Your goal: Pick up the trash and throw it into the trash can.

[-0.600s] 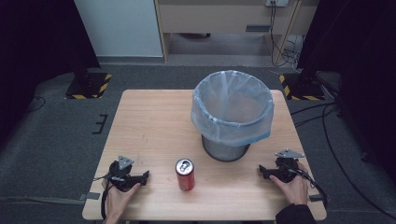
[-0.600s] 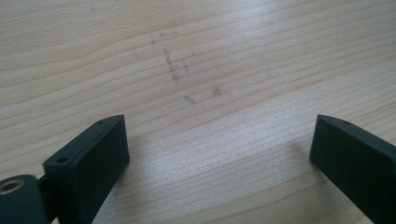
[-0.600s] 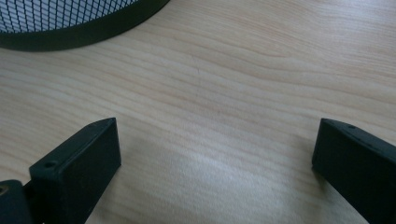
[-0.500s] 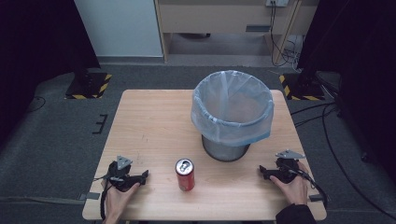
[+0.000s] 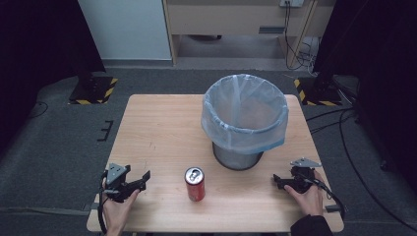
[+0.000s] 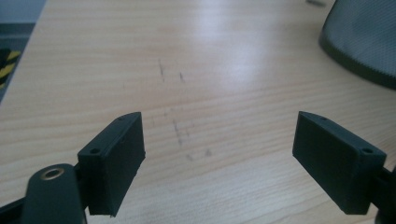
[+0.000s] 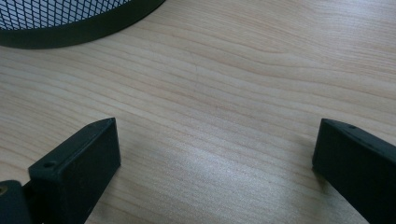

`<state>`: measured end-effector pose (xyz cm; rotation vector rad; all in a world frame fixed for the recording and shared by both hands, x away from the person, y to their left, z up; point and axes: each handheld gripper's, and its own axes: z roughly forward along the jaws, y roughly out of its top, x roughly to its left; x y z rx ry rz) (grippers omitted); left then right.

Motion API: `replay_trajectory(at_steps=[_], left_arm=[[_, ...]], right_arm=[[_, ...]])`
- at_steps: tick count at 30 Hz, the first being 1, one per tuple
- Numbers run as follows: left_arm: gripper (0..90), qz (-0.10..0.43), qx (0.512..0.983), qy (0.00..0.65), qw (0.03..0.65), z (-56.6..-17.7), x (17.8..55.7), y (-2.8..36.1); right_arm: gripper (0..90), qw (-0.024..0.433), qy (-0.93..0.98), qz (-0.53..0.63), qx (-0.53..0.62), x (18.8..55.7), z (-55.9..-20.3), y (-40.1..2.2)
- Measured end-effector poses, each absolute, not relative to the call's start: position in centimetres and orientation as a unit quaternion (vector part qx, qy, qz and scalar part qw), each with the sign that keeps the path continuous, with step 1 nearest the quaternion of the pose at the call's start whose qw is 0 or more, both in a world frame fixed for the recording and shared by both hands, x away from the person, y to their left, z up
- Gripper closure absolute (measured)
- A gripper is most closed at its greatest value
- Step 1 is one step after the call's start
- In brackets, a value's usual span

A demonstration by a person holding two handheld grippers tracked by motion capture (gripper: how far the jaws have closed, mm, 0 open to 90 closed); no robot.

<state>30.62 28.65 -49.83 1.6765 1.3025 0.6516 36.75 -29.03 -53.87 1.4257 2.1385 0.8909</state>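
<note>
A red drink can (image 5: 195, 184) stands upright near the front edge of the wooden table (image 5: 162, 128). Behind it and to the right is a mesh wastebasket (image 5: 244, 118) lined with a pale blue bag. My left gripper (image 5: 143, 179) rests at the front left corner, open, pointing right toward the can. In the left gripper view, bare wood lies between its jaws (image 6: 219, 154), and the basket base (image 6: 364, 42) sits at the upper right. My right gripper (image 5: 277, 181) rests at the front right, open, with bare wood in its gap (image 7: 215, 158) and the basket base (image 7: 70, 18) beyond.
Dark floor surrounds the table, with black stands on yellow-striped bases (image 5: 93, 88) at the back left and right. Cables (image 5: 344, 128) trail on the floor to the right. A wooden cabinet (image 5: 231, 19) stands behind. Bare table lies left of the basket.
</note>
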Motion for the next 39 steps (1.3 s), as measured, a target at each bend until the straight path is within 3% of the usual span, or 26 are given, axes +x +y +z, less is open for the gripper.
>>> replay_trajectory(at_steps=[16,39], left_arm=[[16.1,0.292,0.656,0.46,0.522,-45.8,28.8,27.1],[16.3,0.292,0.672,0.383,0.563,-43.3,26.9,23.2]], right_arm=[[1.0,0.21,0.769,0.32,0.512,36.8,-53.9,-29.0],[0.9,0.209,0.769,0.32,0.513,36.8,-53.9,-29.0]])
